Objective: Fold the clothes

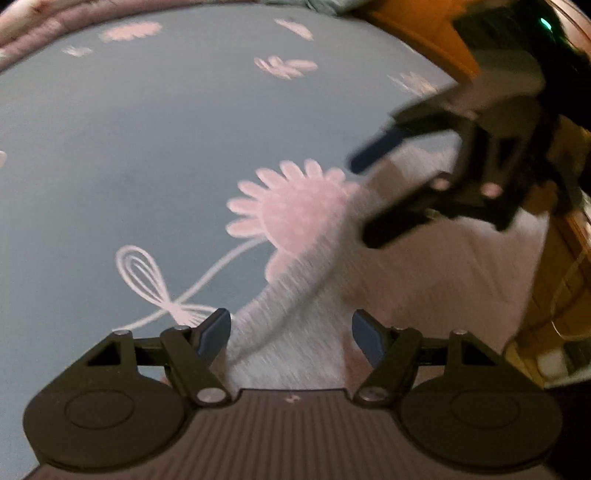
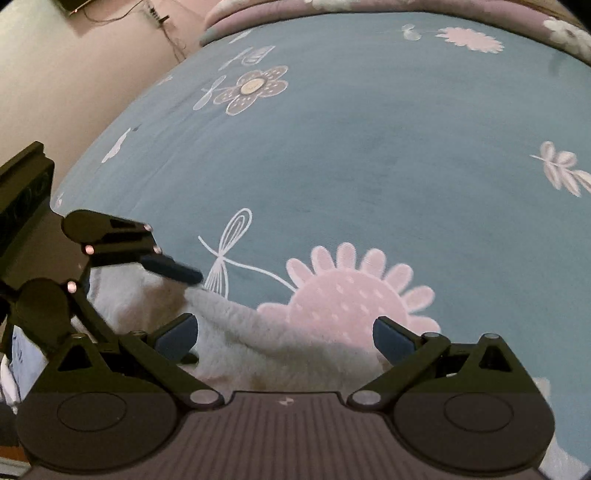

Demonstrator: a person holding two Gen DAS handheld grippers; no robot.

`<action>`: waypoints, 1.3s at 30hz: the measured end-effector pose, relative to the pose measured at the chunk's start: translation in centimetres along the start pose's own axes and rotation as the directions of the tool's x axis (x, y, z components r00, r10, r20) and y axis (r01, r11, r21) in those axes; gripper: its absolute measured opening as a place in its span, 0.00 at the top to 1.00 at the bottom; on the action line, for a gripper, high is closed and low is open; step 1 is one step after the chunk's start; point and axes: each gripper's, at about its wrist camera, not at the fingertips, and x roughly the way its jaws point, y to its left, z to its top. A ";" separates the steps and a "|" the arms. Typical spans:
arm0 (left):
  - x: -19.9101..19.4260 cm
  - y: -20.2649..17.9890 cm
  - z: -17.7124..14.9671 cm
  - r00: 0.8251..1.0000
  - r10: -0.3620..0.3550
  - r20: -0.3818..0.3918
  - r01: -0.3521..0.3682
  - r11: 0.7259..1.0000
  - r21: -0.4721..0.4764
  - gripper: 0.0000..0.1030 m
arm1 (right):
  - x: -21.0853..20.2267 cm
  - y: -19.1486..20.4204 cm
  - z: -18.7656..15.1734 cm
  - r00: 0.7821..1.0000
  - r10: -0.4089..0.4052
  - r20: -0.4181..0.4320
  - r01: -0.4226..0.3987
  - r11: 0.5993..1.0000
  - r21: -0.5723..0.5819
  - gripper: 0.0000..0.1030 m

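Both grippers are seen with jaws spread and nothing clamped: the left gripper (image 1: 290, 334) and the right gripper (image 2: 286, 338) hang over a white fleecy garment (image 2: 266, 343), whose pile lies between the pads untouched. It is bunched at the near edge of a blue flowered bedsheet (image 2: 369, 166). It is judged light, limp and easily snagged; a hem or corner is best pinched.

A fluffy white garment (image 2: 280, 343) lies on the near edge of the blue flower-printed bedsheet (image 2: 369, 147), a rolled mauve quilt (image 2: 266, 7) at the far edge.
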 end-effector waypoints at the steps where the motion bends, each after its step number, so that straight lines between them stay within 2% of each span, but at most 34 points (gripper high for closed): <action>1: 0.0 0.0 -0.1 1.000 -0.016 -0.009 0.016 1.000 0.008 0.30 | 0.6 -0.1 0.3 1.000 0.001 -0.017 -0.002 1.000 -0.010 0.00; 6: -0.9 0.4 -0.4 0.995 -0.092 -0.039 0.094 0.994 0.049 0.30 | 1.8 -0.5 0.2 0.991 0.034 -0.130 -0.034 0.999 -0.001 0.00; 14: 1.0 2.9 0.0 0.980 -0.168 -0.109 0.167 0.986 -0.017 0.28 | 3.2 -0.6 -0.3 0.967 0.072 -0.245 -0.068 0.997 0.025 0.00; 17: 1.4 4.0 0.2 0.976 -0.192 -0.104 0.188 0.981 -0.047 0.27 | 4.2 -1.4 0.3 0.970 0.085 -0.229 -0.070 0.995 0.069 0.00; 19: 1.4 4.6 0.7 0.988 -0.133 -0.080 0.128 0.989 -0.070 0.27 | 4.2 -2.2 0.6 0.978 0.107 -0.177 -0.083 0.987 0.138 0.00; 20: 1.2 4.9 1.0 0.993 -0.098 -0.068 0.093 0.993 -0.077 0.28 | 3.9 -2.4 0.9 0.984 0.094 -0.148 -0.070 0.985 0.161 0.00; 22: 0.4 5.6 1.3 0.996 -0.069 -0.048 0.064 0.993 -0.100 0.28 | 2.9 -2.6 1.3 0.996 0.023 -0.086 -0.009 0.985 0.171 0.00; 23: 0.1 5.9 1.4 0.997 -0.061 -0.038 0.056 0.992 -0.110 0.28 | 2.3 -2.6 1.5 0.998 0.020 -0.066 -0.009 0.985 0.172 0.00; 26: -1.1 5.7 1.6 0.993 -0.117 -0.013 0.115 0.987 -0.110 0.28 | 0.8 -1.9 1.1 0.996 0.070 -0.047 -0.062 0.985 0.163 0.00; 28: -1.7 4.7 1.5 0.984 -0.181 -0.001 0.180 0.979 -0.092 0.28 | 0.3 -1.2 0.5 0.995 0.071 -0.069 -0.062 0.990 0.130 0.05; 31: -1.8 3.0 1.0 0.955 -0.296 -0.002 0.296 0.953 -0.066 0.28 | -0.3 -0.4 -0.9 0.991 0.066 -0.115 -0.055 0.994 0.096 0.07; 32: -1.5 2.6 0.7 0.949 -0.316 -0.010 0.315 0.947 -0.064 0.27 | -0.6 -0.3 -1.5 0.990 0.065 -0.129 -0.053 0.994 0.098 0.08; 34: -0.5 1.9 0.0 0.949 -0.314 -0.035 0.311 0.948 -0.072 0.27 | -0.6 -0.4 -2.4 0.989 0.059 -0.134 -0.043 0.992 0.118 0.08; 36: 0.7 2.0 -0.8 0.957 -0.284 -0.059 0.276 0.955 -0.108 0.28 | -0.2 -1.0 -2.8 0.993 0.037 -0.115 -0.019 0.987 0.160 0.08; 38: 1.7 2.8 -1.7 0.964 -0.249 -0.088 0.232 0.957 -0.174 0.28 | 0.7 -2.1 -2.7 0.998 0.006 -0.063 0.008 0.976 0.218 0.08; 39: 1.5 3.2 -2.3 0.965 -0.250 -0.076 0.231 0.953 -0.198 0.27 | 1.3 -2.7 -2.7 0.999 0.006 -0.045 0.006 0.967 0.253 0.07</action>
